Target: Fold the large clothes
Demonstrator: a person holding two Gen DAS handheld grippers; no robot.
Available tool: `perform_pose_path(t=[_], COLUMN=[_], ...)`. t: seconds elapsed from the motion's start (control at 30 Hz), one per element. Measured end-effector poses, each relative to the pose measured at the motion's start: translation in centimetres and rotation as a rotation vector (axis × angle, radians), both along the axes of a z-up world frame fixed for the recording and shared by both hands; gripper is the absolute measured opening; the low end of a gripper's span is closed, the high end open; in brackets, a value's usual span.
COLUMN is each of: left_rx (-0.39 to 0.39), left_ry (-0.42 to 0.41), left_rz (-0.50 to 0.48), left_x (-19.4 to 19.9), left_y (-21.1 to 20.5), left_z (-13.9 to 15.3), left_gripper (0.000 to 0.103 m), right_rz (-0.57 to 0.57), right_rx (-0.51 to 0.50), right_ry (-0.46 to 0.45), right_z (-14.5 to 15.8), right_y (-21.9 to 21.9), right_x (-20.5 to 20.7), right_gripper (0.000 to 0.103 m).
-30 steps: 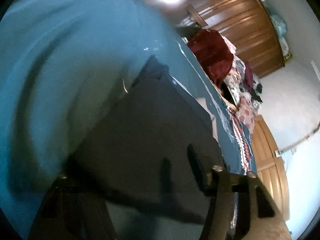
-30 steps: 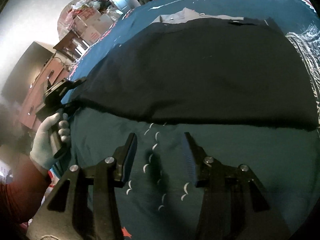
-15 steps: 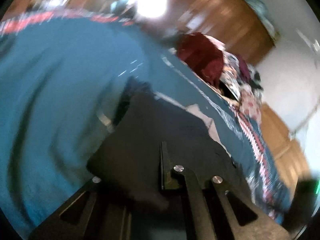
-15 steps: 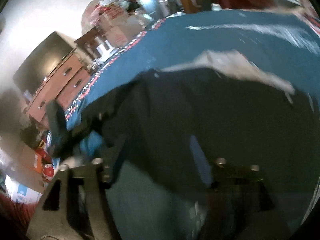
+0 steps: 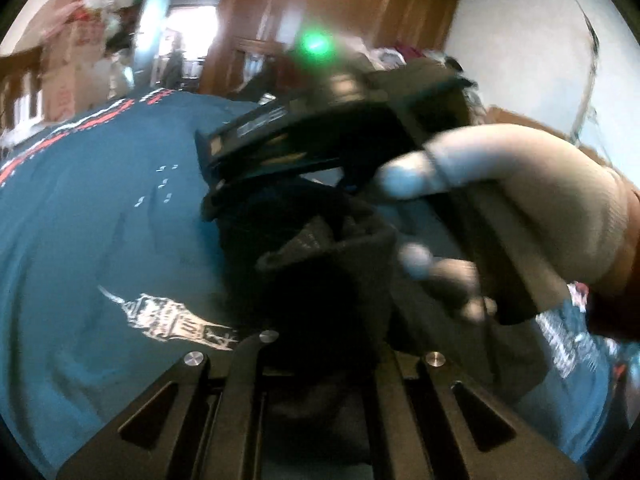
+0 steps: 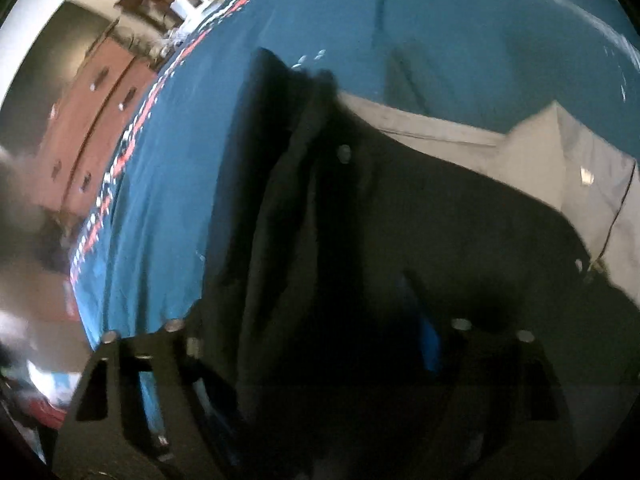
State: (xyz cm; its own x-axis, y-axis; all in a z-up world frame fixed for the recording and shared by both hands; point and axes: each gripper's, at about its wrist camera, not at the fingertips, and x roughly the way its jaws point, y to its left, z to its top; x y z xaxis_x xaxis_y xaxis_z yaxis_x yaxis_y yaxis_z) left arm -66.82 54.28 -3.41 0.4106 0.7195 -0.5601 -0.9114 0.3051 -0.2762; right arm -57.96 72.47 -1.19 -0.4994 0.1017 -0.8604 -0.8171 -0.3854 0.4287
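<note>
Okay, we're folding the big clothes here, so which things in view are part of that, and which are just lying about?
Part of the job: black garment; left gripper; right gripper; teal bedspread it lies on.

Lying about: wooden wardrobe; dresser; cardboard boxes.

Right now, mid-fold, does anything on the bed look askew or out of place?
Yes: the dark garment is bunched, not flat. In the left wrist view it rises in a crumpled wad between the left gripper and the right hand, and a pale lining panel shows along its far edge.
</note>
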Motion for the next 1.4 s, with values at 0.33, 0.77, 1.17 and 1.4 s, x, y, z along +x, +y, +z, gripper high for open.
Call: perform_pose_path(t=[0.33, 0.77, 1.17, 1.4], left_rx=[0.076, -0.096, -0.230, -0.196], left_ry=[0.060, 0.083, 0.090, 0.010], left_rz=[-0.351, -0.673, -0.702, -0.699], left_x=[10.5, 27.6, 33.8, 25.5], left_y=[-1.8, -1.5, -1.9, -6.3], left_z=[3.6, 0.3, -4.8, 0.7], left_gripper=[0.008, 0.015, 0.041, 0.048], right_rz=[-0.356, -0.587, -0.578, -0.548], right_rx=[0.180, 0.039, -0.068, -0.095], right_ry=[0.319, 0.418, 0.480, 0.501], right_z=[2.0, -4.4, -7.9, -6.1], right_y=[-8.5, -13.1, -12.9, -16.7], right_x=[19.2, 38.1, 40.5, 41.0], right_gripper=[0.007, 0.007, 0.011, 0.029])
